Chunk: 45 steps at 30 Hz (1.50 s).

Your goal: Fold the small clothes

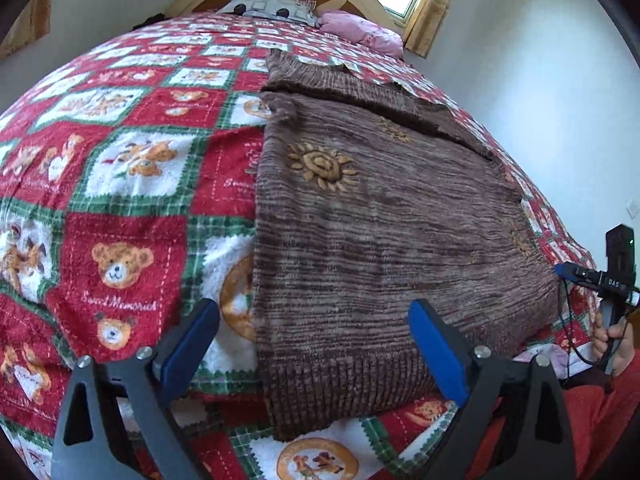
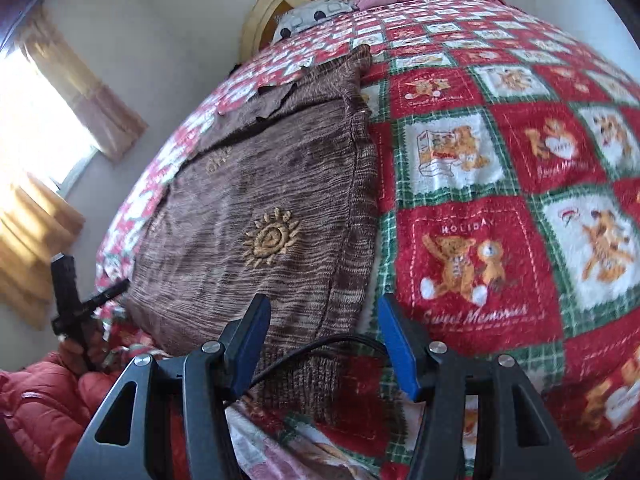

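Note:
A brown knitted sweater [image 1: 384, 232] with embroidered yellow suns lies flat on the bed, its ribbed hem toward me; it also shows in the right wrist view [image 2: 256, 216]. My left gripper [image 1: 314, 320] is open and empty, held just above the hem near the sweater's left corner. My right gripper [image 2: 324, 316] is open and empty above the sweater's right edge by the hem. The right gripper's body [image 1: 616, 276] shows at the right edge of the left wrist view, and the left gripper's body [image 2: 70, 292] at the left of the right wrist view.
The bed carries a red, green and white teddy-bear blanket [image 1: 120, 208]. Pillows [image 1: 276, 8] and a pink pillow [image 1: 360, 28] lie at the headboard. A window with curtains [image 2: 36, 152] is on the wall. A red padded jacket [image 2: 44, 396] is near the bed's front edge.

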### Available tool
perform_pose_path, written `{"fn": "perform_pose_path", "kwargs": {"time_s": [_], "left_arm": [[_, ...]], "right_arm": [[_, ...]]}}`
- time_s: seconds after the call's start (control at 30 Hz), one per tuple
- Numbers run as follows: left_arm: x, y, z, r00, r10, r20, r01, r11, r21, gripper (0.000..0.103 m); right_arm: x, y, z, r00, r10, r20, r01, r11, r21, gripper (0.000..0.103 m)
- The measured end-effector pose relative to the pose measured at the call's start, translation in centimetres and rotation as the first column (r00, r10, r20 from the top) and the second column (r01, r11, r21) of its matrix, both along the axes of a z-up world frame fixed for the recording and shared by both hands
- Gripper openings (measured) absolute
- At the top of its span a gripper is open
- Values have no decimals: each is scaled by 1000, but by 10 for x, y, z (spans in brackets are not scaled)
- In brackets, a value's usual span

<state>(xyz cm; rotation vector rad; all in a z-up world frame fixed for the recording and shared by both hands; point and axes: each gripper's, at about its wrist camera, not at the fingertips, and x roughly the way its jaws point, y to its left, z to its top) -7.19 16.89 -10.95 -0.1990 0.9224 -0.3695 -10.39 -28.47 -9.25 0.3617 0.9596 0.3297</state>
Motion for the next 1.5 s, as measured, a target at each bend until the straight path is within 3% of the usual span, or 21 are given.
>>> {"fn": "perform_pose_path", "kwargs": {"time_s": [0.13,0.2,0.27,0.37,0.43,0.5,0.57,0.63,0.77,0.83,0.9,1.0,1.13,1.2,1.3,1.5], "left_arm": [[-4,-1,0,1000,-19,6,19,1000,19,97],[-5,-3,0,999,-32,5,32,999,25,97],[-5,-3,0,999,-39,8,39,999,15,97],[-6,-4,0,999,-45,9,45,999,-10,97],[-7,-5,1,999,-53,9,53,999,-7,97],[-9,-6,2,998,-66,12,66,998,0,97],[-12,-7,2,997,-76,15,76,997,5,97],[-14,-7,1,997,-73,16,73,997,10,97],[-16,-8,-1,997,-67,35,67,998,8,97],[-20,-9,0,996,-83,36,83,997,3,97],[-24,-9,2,994,-97,41,97,995,-6,97],[-29,-7,2,991,-129,27,129,991,-17,97],[-31,-5,2,989,-144,11,144,989,-8,82],[-29,1,3,989,-145,-3,145,989,-25,79],[-26,8,3,991,-130,-22,129,990,-56,79],[-26,13,2,993,-119,-27,116,989,-95,79]], "right_arm": [[-23,6,3,985,139,-102,-130,987,91,57],[-45,16,0,957,234,-172,-205,964,168,57],[-64,28,2,943,263,-202,-245,963,110,57],[-72,33,15,966,215,-146,-220,975,-18,57],[-65,26,26,985,159,-62,-160,987,-1,57],[-53,9,37,996,78,40,-81,992,93,57],[-42,0,39,996,12,84,-18,997,74,57],[-28,-2,27,999,-21,40,22,1000,-20,57],[-26,5,5,999,-36,24,37,997,-60,57],[-30,19,6,999,23,23,-20,994,-109,57],[-34,35,4,995,97,-19,-99,990,-99,57],[-35,44,0,992,126,-27,-128,985,-113,57],[-32,29,-3,991,116,-68,-118,993,-21,46],[-35,20,-5,992,103,-71,-103,995,1,46],[-32,15,-16,990,88,-112,-79,994,76,46],[-27,25,-28,987,106,-118,-95,990,101,46]]}}
